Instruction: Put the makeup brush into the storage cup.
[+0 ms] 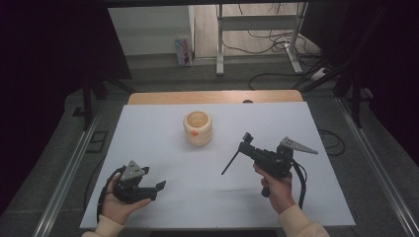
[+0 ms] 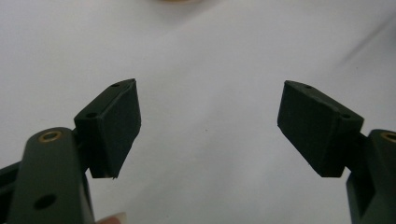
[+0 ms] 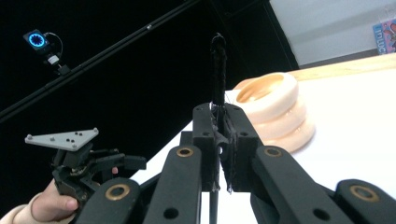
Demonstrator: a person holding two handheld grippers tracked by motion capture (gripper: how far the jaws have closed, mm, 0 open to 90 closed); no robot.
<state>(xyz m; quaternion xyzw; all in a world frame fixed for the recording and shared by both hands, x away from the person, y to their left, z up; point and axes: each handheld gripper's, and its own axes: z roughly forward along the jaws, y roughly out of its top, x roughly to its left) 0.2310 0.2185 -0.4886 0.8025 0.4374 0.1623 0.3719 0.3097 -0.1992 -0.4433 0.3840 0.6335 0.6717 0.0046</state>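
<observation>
The right gripper point(image 1: 245, 140) was clenched on a thin black stick point(image 1: 230, 162), which in the high view hung down and to the left from the fingers, its lower end near or just above the white worktop point(image 1: 163, 148). In the right gripper view the same stick point(image 3: 218, 70) stood straight up from between the closed fingers point(image 3: 205, 140), pinched at about the middle of its length. So the pick-up looked done: the stick was off the worktop and firmly held.

The cream ridged pot point(image 1: 198, 128) stood upright toward the far middle of the worktop, well apart from both grippers, its mouth open; whether anything lay inside could not be told. In the right gripper view the pot point(image 3: 275, 112) sat behind and to the right of the stick, which had not reached it.

The left gripper point(image 1: 148, 190) rested low at the near left, its fingers point(image 2: 114, 130) spread wide with nothing between them and only bare worktop ahead.

What seemed to be left was the carry toward the pot and setting the stick into its mouth, if that was the aim; the left gripper had no evident part so far.
</observation>
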